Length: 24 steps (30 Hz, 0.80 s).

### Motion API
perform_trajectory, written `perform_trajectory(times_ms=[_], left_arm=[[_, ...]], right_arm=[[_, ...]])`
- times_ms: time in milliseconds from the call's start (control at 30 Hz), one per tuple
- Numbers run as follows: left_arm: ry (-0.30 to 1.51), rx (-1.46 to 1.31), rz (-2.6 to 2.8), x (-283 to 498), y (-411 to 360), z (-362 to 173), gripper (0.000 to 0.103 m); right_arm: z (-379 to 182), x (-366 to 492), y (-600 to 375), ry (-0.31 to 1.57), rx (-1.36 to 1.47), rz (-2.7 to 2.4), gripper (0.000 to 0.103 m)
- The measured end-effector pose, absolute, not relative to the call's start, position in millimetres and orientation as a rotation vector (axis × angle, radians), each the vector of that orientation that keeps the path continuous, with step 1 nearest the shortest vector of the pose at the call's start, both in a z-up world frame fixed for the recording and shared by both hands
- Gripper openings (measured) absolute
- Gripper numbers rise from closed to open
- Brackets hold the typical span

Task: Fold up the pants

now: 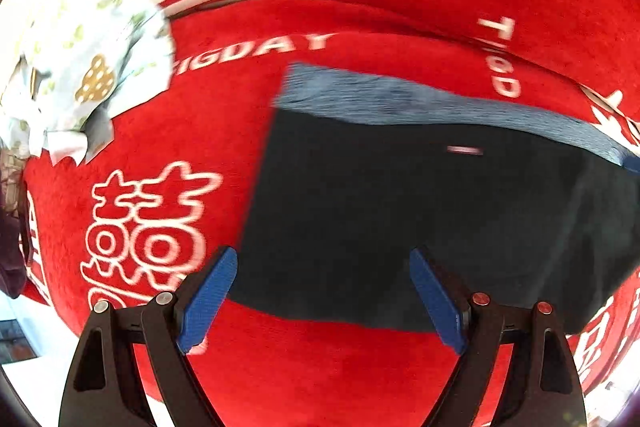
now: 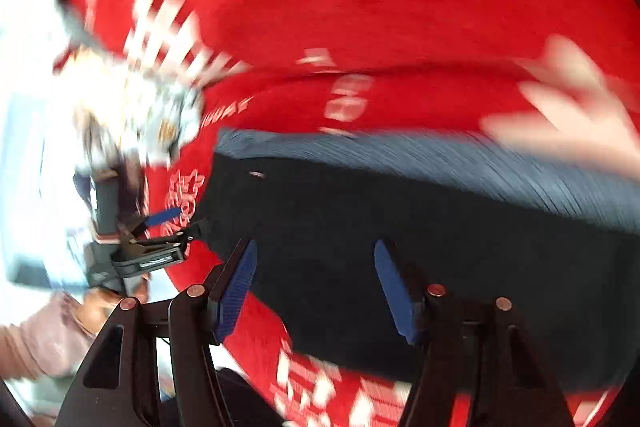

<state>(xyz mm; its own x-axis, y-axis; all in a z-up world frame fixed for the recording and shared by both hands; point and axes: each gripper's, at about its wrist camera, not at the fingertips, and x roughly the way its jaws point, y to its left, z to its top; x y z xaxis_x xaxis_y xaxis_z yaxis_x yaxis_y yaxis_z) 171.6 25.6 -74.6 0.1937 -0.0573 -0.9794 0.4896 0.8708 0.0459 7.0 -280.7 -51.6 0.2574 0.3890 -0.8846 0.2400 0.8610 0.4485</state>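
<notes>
Pants (image 1: 420, 219): dark, folded flat on the red cloth (image 1: 280, 367).
Left claw (image 1: 324, 299): apart, empty, above the pants.
Right claw (image 2: 316, 287): apart, empty.

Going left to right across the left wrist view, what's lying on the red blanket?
Crumpled light floral cloth → large white characters printed on the red blanket → folded dark pants, with a grey-blue band along their far edge.

R gripper (image 2: 316, 291) jaws apart over dark folded pants (image 2: 400, 247), red blanket (image 2: 360, 7).
</notes>
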Motion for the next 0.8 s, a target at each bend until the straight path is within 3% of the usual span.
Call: perform_trajectory(times_ms=[300,467,533,567,600,700,800], left_arm=[[1.380,0.259,-0.618,200,68,-115,0.089],[1.389,0.162,-0.739,211,72,-126,0.089],[1.389,0.145,-0.769,216,75,-132,0.078],[1.381,0.155,-0.773,217,74,-133,0.077],[1.373,0.159,-0.776,212,74,-130,0.072],[1.374,0.153,-0.777,215,84,-128,0.050],[1.388,0.104,-0.768,214,100,-124,0.050]], right_arm=[[-153,201,-120,1.532,0.127,0.408,0.066],[-186,232,-94,1.594,0.025,0.435,0.066],[-196,236,-88,1.630,0.020,0.457,0.052],[-201,238,-86,1.648,0.016,0.462,0.022],[-206,239,-84,1.678,0.009,0.462,0.006],[-200,236,-83,1.675,0.046,0.482,0.006],[-171,233,-78,1.644,0.093,0.539,0.006]])
